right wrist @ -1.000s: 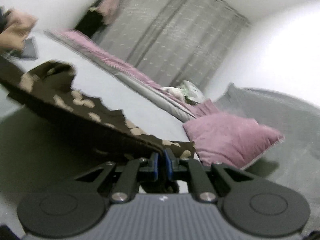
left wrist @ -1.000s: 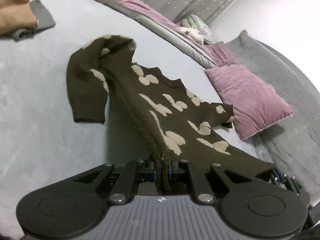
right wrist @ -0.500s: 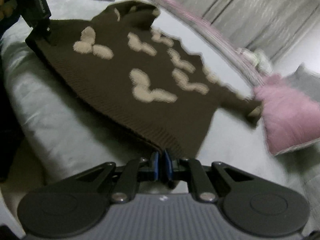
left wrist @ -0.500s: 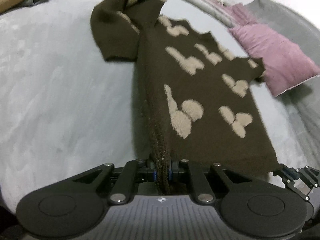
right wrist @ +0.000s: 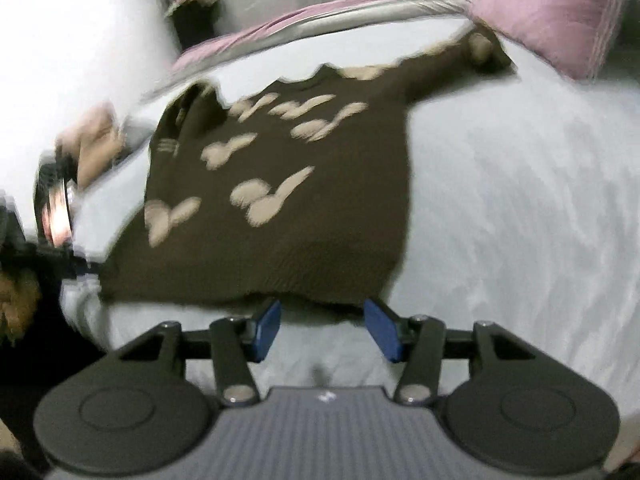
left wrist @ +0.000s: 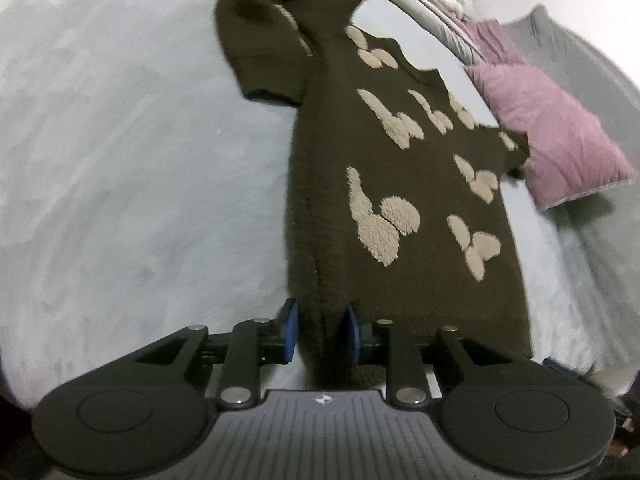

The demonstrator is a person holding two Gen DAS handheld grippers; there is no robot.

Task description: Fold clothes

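A dark brown sweater (left wrist: pixel 400 184) with beige fluffy patches lies spread flat on the pale grey bed (left wrist: pixel 140 160), hem toward me and one sleeve folded over at the far left. My left gripper (left wrist: pixel 320 332) is open at the hem's left corner, and the sweater's side edge still runs between its blue pads (left wrist: pixel 290 330). In the blurred right wrist view the sweater (right wrist: pixel 320 220) lies flat too. My right gripper (right wrist: pixel 324 328) stands open just short of the hem, with only sheet between its fingers.
A pink pillow (left wrist: pixel 552 140) lies to the right of the sweater, close to its right sleeve, and shows at the top right as pillow (right wrist: pixel 560 12). Grey curtains and bedding run along the far side. A blurred tan shape (right wrist: pixel 96 140) lies at the far left.
Both grippers brought the held sweater down and laid it flat on the bed, then opened. The right gripper has drawn back off the hem; the left still straddles the edge.
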